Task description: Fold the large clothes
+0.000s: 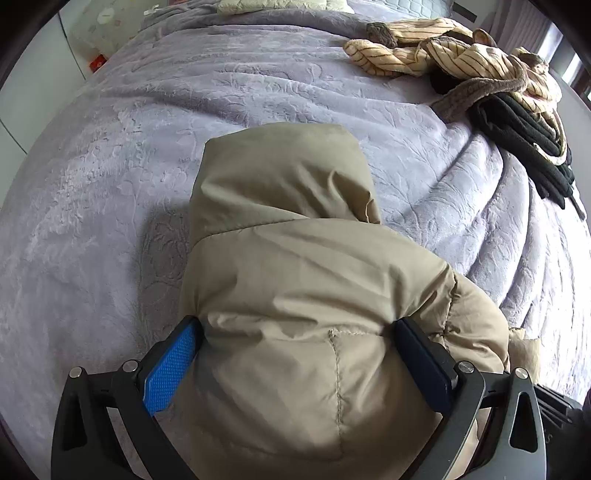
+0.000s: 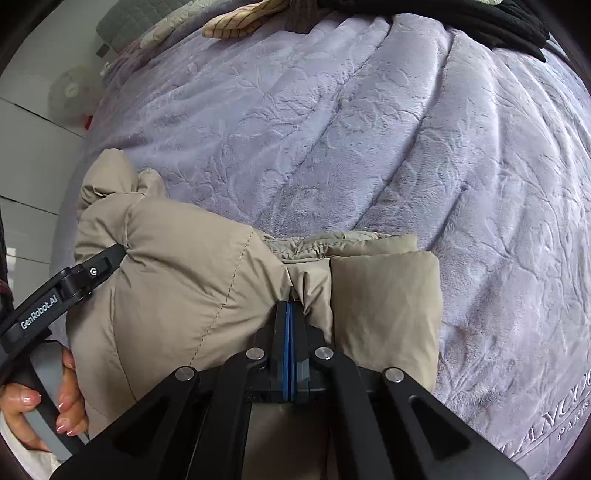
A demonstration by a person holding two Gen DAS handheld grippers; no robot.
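Observation:
A beige puffer jacket (image 1: 295, 266) lies bundled on the lavender bed blanket (image 1: 110, 166), its hood pointing away. My left gripper (image 1: 295, 332) is spread wide with its fingers on both sides of a thick bulge of the jacket, pressing into it. In the right wrist view the jacket (image 2: 184, 288) fills the lower left. My right gripper (image 2: 289, 306) is shut on a fold of the jacket between two padded sections. The left gripper's finger (image 2: 107, 258) shows at the jacket's left side, held by a hand.
A pile of striped beige and black clothes (image 1: 498, 85) lies at the bed's far right; its edge shows at the top of the right wrist view (image 2: 498, 22). Pillows (image 1: 273, 5) lie at the head. White cabinets stand to the left (image 2: 22, 147).

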